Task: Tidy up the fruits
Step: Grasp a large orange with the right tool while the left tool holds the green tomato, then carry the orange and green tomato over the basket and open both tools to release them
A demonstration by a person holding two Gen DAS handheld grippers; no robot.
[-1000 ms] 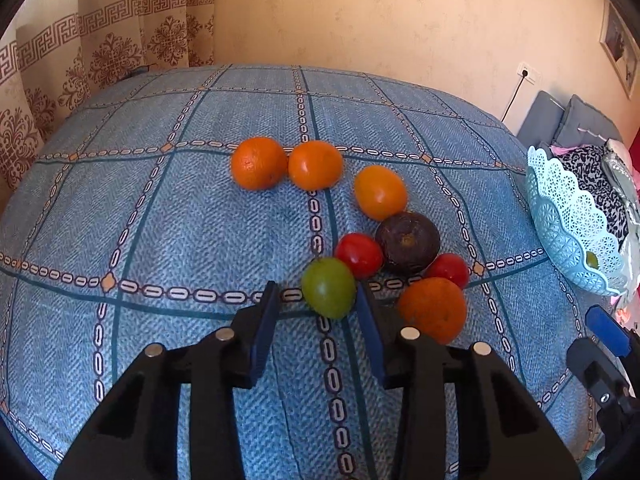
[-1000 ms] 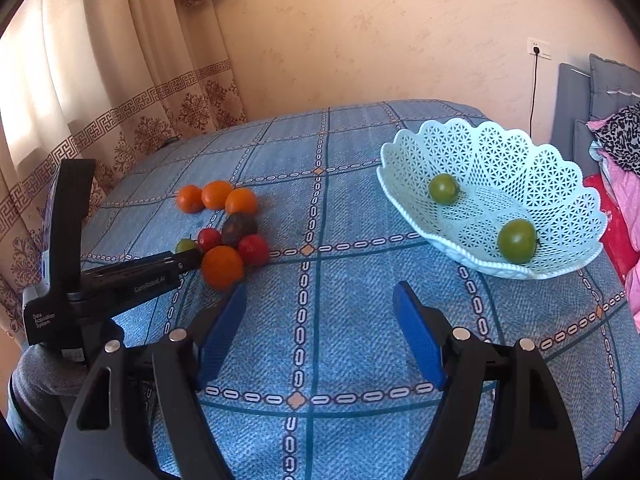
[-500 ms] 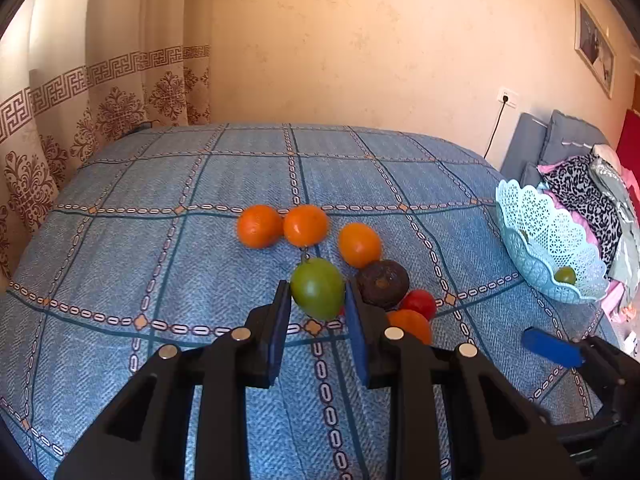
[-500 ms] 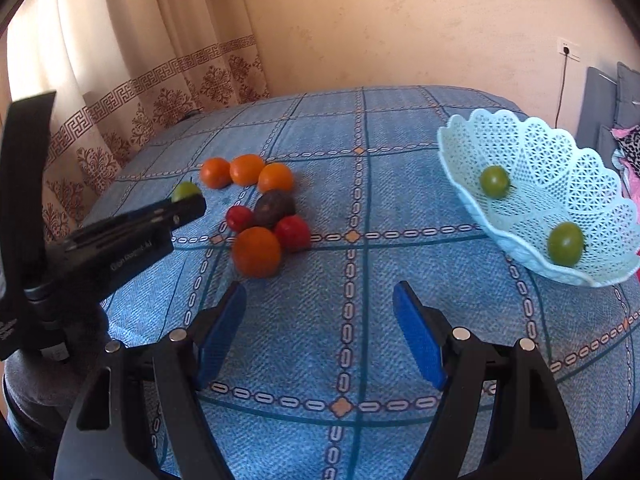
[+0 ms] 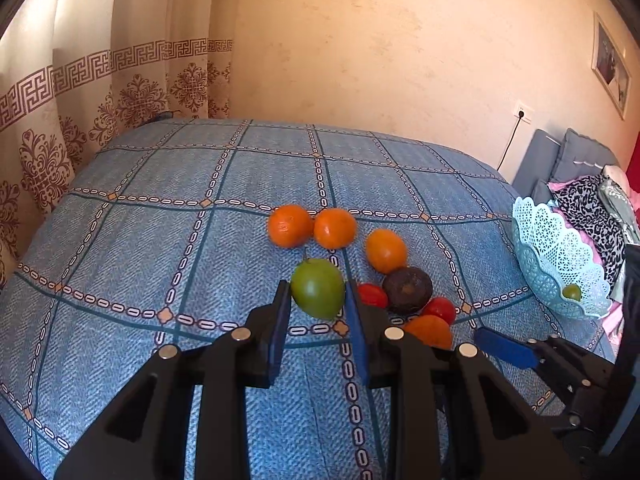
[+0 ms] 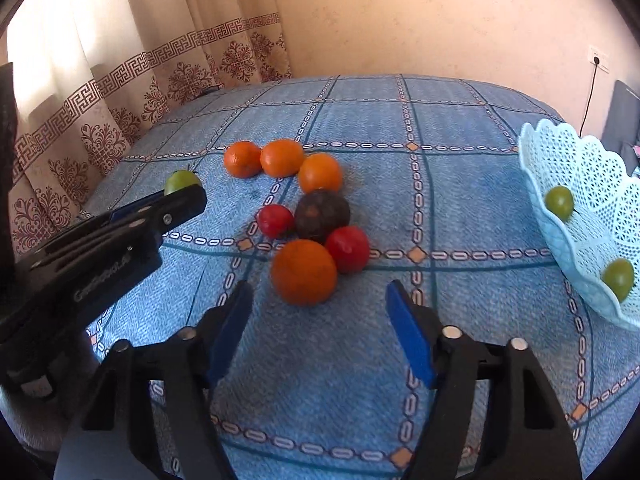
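My left gripper (image 5: 316,300) is shut on a green fruit (image 5: 317,288) and holds it above the blue bedspread; it also shows in the right wrist view (image 6: 182,181). My right gripper (image 6: 320,320) is open and empty, just short of a large orange (image 6: 303,272). Behind that orange lie two red tomatoes (image 6: 347,249), a dark brown fruit (image 6: 322,214) and three oranges (image 6: 280,158). A light blue lattice basket (image 6: 536,184) at the right holds two green fruits (image 6: 559,202); it also shows in the left wrist view (image 5: 532,248).
The checked blue bedspread (image 6: 400,120) covers the bed. Patterned curtains (image 5: 100,112) hang at the left and a beige wall (image 5: 400,60) stands behind. Grey pillows and patterned clothes (image 5: 588,200) lie behind the basket.
My left gripper closed on the green fruit and lifted it off the bedspread. My right gripper moved left toward the fruit pile, so the basket now sits at the right edge.
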